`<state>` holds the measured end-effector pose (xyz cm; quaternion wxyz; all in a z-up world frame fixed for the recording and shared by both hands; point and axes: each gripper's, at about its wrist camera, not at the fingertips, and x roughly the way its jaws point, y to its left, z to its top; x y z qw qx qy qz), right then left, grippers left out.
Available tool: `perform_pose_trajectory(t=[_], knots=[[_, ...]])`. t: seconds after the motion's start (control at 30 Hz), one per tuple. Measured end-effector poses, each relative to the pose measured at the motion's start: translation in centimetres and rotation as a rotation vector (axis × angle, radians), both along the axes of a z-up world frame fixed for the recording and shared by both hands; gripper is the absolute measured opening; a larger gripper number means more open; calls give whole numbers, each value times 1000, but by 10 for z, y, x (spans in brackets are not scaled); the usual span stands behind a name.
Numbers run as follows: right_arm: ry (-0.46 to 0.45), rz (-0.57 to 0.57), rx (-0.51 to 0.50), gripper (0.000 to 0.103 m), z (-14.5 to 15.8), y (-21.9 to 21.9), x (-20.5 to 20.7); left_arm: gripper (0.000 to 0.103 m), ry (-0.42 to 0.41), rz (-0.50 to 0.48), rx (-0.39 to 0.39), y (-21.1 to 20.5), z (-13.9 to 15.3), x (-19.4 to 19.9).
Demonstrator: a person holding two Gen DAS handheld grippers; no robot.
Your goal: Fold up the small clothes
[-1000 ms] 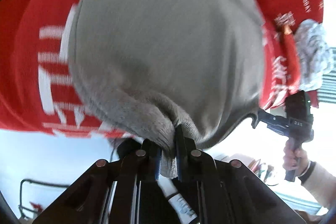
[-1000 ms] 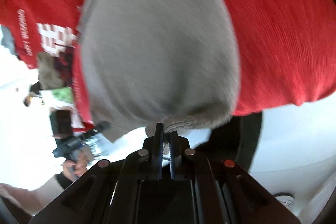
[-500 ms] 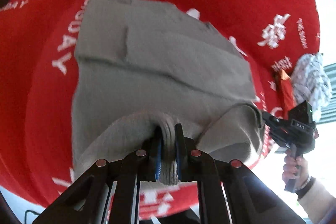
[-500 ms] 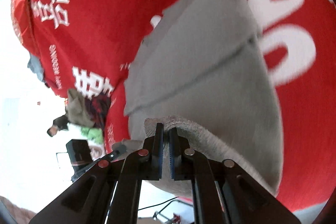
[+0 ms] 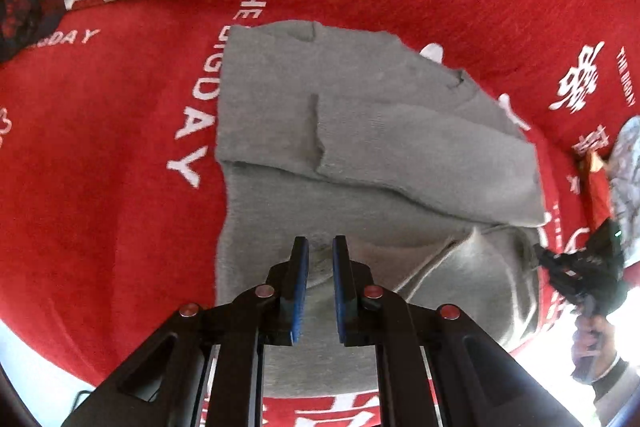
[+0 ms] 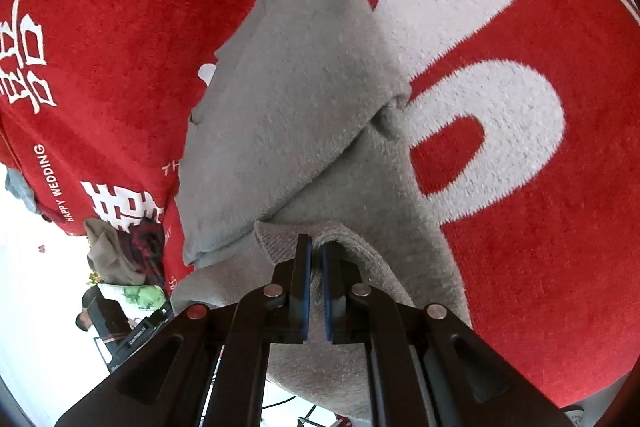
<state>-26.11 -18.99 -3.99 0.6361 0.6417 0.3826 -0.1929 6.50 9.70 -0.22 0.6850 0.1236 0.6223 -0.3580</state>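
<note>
A red cloth point(image 5: 120, 187) with white print is covering the bench, reading "THE BIGDAY" beside the garment in the left wrist view and "HAPPY WEDDING" point(image 6: 56, 183) next to large Chinese characters in the right wrist view; more white characters are running along the far edge. A grey knit garment point(image 5: 360, 131) is lying flat on the cloth, its upper half already folded over, its near edge bunching up toward the cameras. The left hand-held gripper point(image 5: 320, 247) is clenching a ridge of that near edge, blue pads pressing on the fabric. The right hand-held gripper point(image 6: 316, 247) is starting to part its jaws, a fold of the grey hem still sitting between the pads and touching them. Other clothes, a dark red patterned piece point(image 6: 144, 243) and an olive one point(image 6: 108, 255), are piling at the bench edge. A person's hand point(image 5: 592, 343) is gripping the right tool's handle.
</note>
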Motion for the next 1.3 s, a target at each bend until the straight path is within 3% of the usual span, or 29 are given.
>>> perform_pose_trajectory(t=[0.03, 0.07, 0.1, 0.13, 0.17, 0.23, 0.3, 0.37, 0.67, 0.97, 1.17, 1.23, 1.27, 1.3], knots=[[7, 3, -7, 9, 3, -1, 0, 22, -9, -7, 7, 0, 0, -1], [14, 9, -19, 9, 6, -2, 2, 40, -23, -14, 22, 1, 0, -2], [20, 16, -32, 9, 8, -2, 5, 87, -43, -12, 31, 2, 1, -4], [28, 32, -51, 9, 13, -4, 5, 103, -76, -1, 34, 3, 5, -6], [35, 43, -65, 9, 16, -4, 8, 103, -122, 3, 20, 6, 11, -10], [58, 74, -108, 11, 25, -3, 10, 103, -122, -21, 30, 4, 12, -13], [70, 87, -150, 21, 33, -2, 10, 103, -127, -35, 41, 5, 12, -17], [84, 85, -184, 54, 41, 0, 7, 103, -122, -64, 46, 5, 11, -20], [164, 133, -259, 55, 53, 21, -13, 103, -104, -122, 67, 16, 8, -24], [204, 263, -355, 55, 51, 20, 24, 102, -43, -143, 45, -39, -16, -9], [265, 375, -419, 55, 39, 14, 55, 77, -44, -216, 100, -66, -35, -16], [291, 402, -403, 55, 26, 13, 61, 51, -25, -214, 133, -67, -43, -14], [291, 410, -398, 55, 22, 13, 63, 45, -24, -201, 140, -66, -45, -13], [288, 417, -412, 53, 23, 15, 64, 24, -31, -197, 130, -64, -43, -12]])
